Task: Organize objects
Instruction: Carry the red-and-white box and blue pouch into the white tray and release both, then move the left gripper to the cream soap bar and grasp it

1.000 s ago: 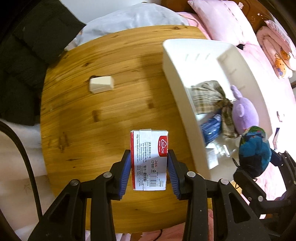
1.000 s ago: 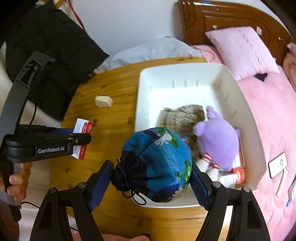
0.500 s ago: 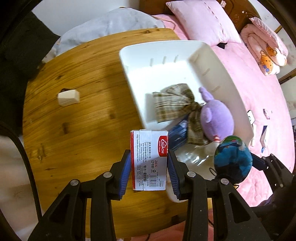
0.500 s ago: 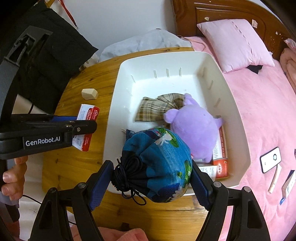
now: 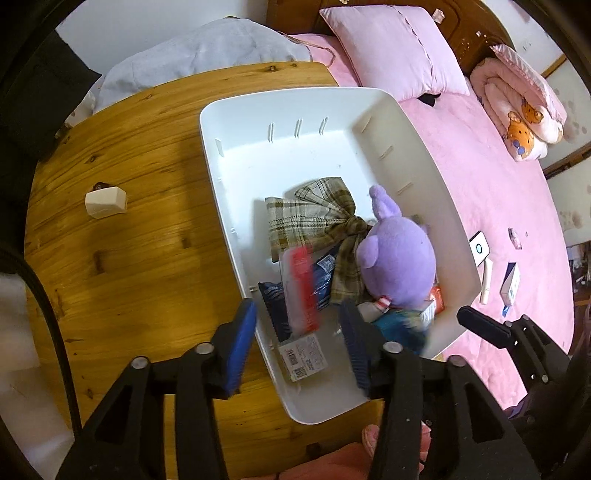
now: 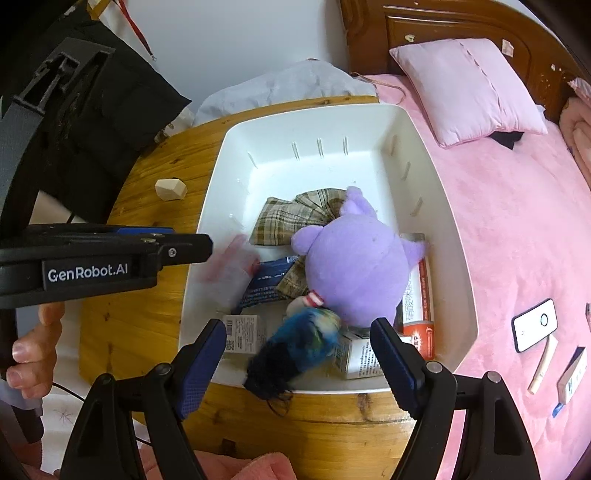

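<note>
Left gripper [image 5: 297, 345] agape, box [image 5: 301, 291] blurred; pouch [image 6: 299, 345] loose

Bedroom in a home.
A pink blanket [image 6: 509, 229] is covering the bed, a pink pillow [image 6: 465, 85] is leaning on a carved wooden headboard [image 6: 436, 26], a folded cartoon quilt [image 5: 521, 107] is lying beside it, and a round wooden table [image 5: 122, 236] is standing against the bed.

"GenRobot.AI" stands on the left tool [image 6: 207, 245] (box print unreadable).
</note>
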The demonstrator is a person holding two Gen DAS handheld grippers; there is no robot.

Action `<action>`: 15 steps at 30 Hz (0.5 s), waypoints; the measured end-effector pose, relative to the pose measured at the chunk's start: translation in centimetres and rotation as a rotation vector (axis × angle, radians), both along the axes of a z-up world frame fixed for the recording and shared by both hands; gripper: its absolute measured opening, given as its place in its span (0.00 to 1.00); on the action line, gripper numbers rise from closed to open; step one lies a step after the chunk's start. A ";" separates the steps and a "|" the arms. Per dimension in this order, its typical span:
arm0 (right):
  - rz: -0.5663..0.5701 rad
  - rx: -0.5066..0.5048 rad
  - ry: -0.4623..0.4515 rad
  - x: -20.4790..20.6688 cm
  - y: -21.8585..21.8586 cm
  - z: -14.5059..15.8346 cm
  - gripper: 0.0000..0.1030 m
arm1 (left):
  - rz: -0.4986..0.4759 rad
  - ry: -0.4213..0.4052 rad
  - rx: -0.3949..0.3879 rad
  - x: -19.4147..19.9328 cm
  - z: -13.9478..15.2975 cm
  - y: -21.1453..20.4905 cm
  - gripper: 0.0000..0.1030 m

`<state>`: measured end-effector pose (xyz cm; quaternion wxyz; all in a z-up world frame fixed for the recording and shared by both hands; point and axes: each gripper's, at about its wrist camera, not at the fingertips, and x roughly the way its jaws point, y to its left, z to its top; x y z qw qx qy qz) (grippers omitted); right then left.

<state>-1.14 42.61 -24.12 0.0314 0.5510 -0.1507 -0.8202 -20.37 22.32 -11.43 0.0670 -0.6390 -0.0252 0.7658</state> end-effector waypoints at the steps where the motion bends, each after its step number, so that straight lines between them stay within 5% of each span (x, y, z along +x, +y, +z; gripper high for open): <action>1: 0.006 0.003 0.001 -0.1 0.0 0.0 0.79 | 0.011 -0.001 0.004 -0.1 0.1 -0.1 0.58; 5: 0.019 0.003 0.015 -0.4 -0.1 0.2 0.79 | 0.063 0.001 -0.031 -0.7 0.3 -1.1 0.71; 15: 0.061 0.015 0.047 -0.7 -0.7 0.6 0.79 | 0.242 0.045 -0.098 -2.7 0.9 -6.2 0.71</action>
